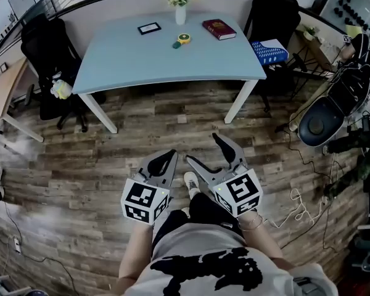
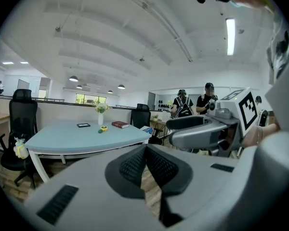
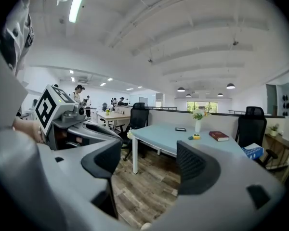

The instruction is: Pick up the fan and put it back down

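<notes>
A round dark thing with a pale rim (image 1: 319, 123), possibly the fan, stands on the floor at the far right of the head view, well away from both grippers. My left gripper (image 1: 162, 163) hangs over the wooden floor in front of the person. Its pads meet at the tips with nothing between them (image 2: 145, 150). Beside it, my right gripper (image 1: 206, 153) stands open and empty, with bare floor showing between its jaws (image 3: 151, 165). Both grippers point toward the pale blue table (image 1: 123, 66).
On the table are a vase of flowers (image 1: 180, 5), a red book (image 1: 219, 28), a small black frame (image 1: 149, 28) and a yellow tape measure (image 1: 183, 39). Black office chairs (image 1: 52, 60) flank it. A blue box (image 1: 269, 51) lies at the right. Cables (image 1: 296, 208) trail on the floor.
</notes>
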### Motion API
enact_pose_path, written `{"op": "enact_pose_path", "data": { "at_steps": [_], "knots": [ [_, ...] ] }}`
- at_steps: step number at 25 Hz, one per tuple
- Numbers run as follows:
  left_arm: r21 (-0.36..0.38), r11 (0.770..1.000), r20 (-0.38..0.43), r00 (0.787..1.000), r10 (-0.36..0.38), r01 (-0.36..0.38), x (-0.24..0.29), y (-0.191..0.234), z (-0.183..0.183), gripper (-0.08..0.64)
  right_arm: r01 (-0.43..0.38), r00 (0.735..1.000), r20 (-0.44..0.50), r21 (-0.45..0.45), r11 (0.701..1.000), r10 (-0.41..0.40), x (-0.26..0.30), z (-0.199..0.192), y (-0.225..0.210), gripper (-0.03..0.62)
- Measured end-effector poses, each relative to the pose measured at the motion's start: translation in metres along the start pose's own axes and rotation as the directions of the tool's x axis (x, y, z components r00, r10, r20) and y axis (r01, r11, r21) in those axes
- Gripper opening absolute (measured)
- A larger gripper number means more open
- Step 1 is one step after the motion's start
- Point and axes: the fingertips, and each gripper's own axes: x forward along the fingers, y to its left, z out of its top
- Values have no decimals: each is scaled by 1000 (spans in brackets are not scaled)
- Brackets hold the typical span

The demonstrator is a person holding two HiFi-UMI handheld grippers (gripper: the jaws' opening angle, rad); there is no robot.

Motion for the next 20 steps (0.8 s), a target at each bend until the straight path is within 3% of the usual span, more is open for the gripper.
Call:
{"op": "enact_pose_path", "data": {
  "at_steps": [11,20],
  "knots": [
    [-25,998,-33,997,63,-64,70,86,17,11,-34,999,5,22,999,34,97,8,-71,354],
    [3,997,-19,996,83,-83,163,159,73,11,-57,998,20,27,998,56,188,30,-158,354]
  ]
}}
